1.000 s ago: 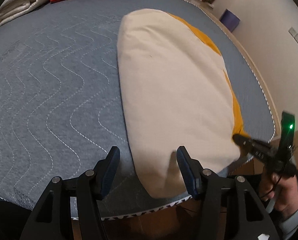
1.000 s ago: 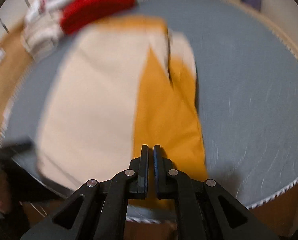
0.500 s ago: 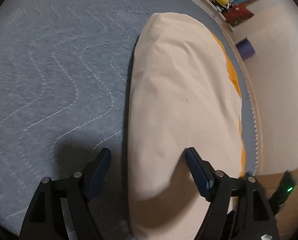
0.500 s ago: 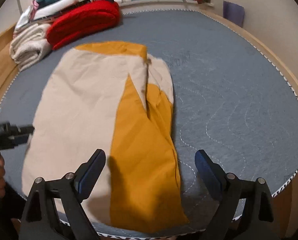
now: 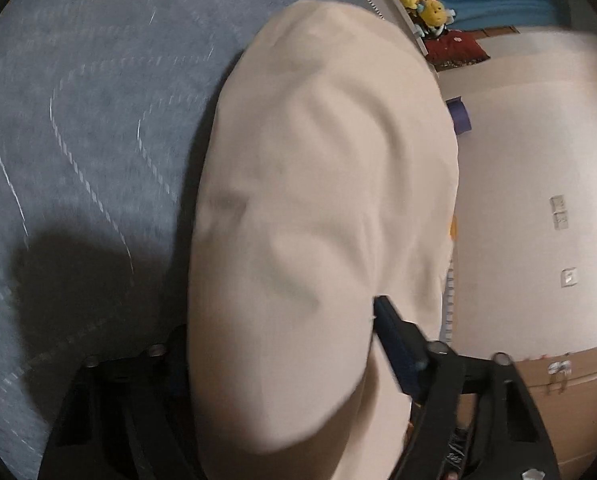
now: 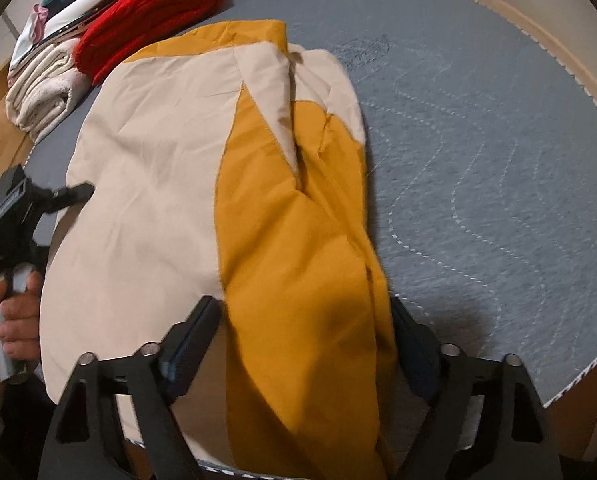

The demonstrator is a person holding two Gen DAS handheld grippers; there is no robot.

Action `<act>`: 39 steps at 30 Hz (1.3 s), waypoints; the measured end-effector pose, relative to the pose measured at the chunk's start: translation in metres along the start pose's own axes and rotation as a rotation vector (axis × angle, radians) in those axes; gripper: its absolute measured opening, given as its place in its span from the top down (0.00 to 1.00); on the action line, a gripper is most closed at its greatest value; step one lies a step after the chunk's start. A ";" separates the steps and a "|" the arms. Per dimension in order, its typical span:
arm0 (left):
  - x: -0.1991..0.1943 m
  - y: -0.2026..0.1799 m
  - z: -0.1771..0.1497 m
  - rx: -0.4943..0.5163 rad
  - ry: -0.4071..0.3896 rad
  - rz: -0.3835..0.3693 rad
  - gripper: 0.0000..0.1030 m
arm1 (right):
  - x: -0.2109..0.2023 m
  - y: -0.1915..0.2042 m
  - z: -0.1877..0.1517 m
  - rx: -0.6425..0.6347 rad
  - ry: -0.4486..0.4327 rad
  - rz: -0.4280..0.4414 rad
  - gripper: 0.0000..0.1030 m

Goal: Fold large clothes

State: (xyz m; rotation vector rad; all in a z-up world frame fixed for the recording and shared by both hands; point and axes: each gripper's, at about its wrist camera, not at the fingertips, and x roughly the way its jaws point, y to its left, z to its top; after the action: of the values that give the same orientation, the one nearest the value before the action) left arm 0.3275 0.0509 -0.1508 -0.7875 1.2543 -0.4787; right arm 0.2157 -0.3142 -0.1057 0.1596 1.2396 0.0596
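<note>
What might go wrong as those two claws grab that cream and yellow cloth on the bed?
1. The right gripper is closing around a bunched mustard-yellow panel; it may catch only some layers.
2. The cream and mustard garment overhangs the grey quilted mattress edge and could slide off.

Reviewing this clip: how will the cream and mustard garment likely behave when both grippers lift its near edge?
The garment will probably sag between the two grips: it lies soft and creased on the bed. The right gripper, jaws closing, straddles a bunched mustard fold, so layers may slip apart. It looks light for its size.
</note>
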 end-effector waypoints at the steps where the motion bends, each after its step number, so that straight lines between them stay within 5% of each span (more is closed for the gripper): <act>1: -0.004 -0.003 0.001 0.016 -0.010 0.004 0.49 | 0.001 0.003 0.002 -0.007 -0.002 0.007 0.34; 5: -0.019 -0.017 0.014 0.068 -0.045 0.006 0.64 | -0.001 0.016 0.010 -0.015 -0.031 0.023 0.77; 12: -0.065 -0.006 0.045 0.057 -0.106 0.096 0.63 | 0.006 0.052 0.027 -0.060 -0.053 0.091 0.79; 15: -0.085 0.018 0.054 -0.014 -0.115 0.204 0.53 | 0.009 0.074 0.031 -0.113 -0.056 0.118 0.79; 18: -0.108 0.028 0.049 -0.051 -0.154 0.300 0.52 | 0.016 0.082 0.027 -0.139 -0.025 0.085 0.79; 21: -0.130 0.010 0.028 0.027 -0.163 0.346 0.52 | 0.015 0.079 0.023 -0.139 -0.006 0.060 0.79; 23: -0.122 -0.012 0.003 0.138 -0.094 0.355 0.52 | 0.014 0.075 0.022 -0.124 -0.004 0.060 0.79; 28: -0.080 -0.017 -0.071 0.455 0.053 0.619 0.50 | -0.005 0.062 0.011 -0.088 -0.038 0.019 0.68; 30: -0.086 -0.020 -0.083 0.439 0.019 0.648 0.50 | -0.012 0.057 0.007 -0.075 -0.040 -0.014 0.54; 33: -0.117 -0.034 -0.106 0.434 -0.052 0.655 0.48 | -0.027 0.049 -0.004 -0.071 -0.047 -0.145 0.52; 37: -0.147 -0.067 -0.137 0.473 -0.163 0.686 0.15 | -0.071 0.046 -0.013 -0.078 -0.154 -0.179 0.49; 39: -0.161 -0.080 -0.158 0.477 -0.211 0.682 0.11 | -0.103 0.053 -0.021 -0.117 -0.254 -0.178 0.26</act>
State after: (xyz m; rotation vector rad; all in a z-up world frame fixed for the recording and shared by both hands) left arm 0.1407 0.0716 -0.0023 0.0139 1.0692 -0.1166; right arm 0.1649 -0.2732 -0.0076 -0.0448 0.9897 -0.0417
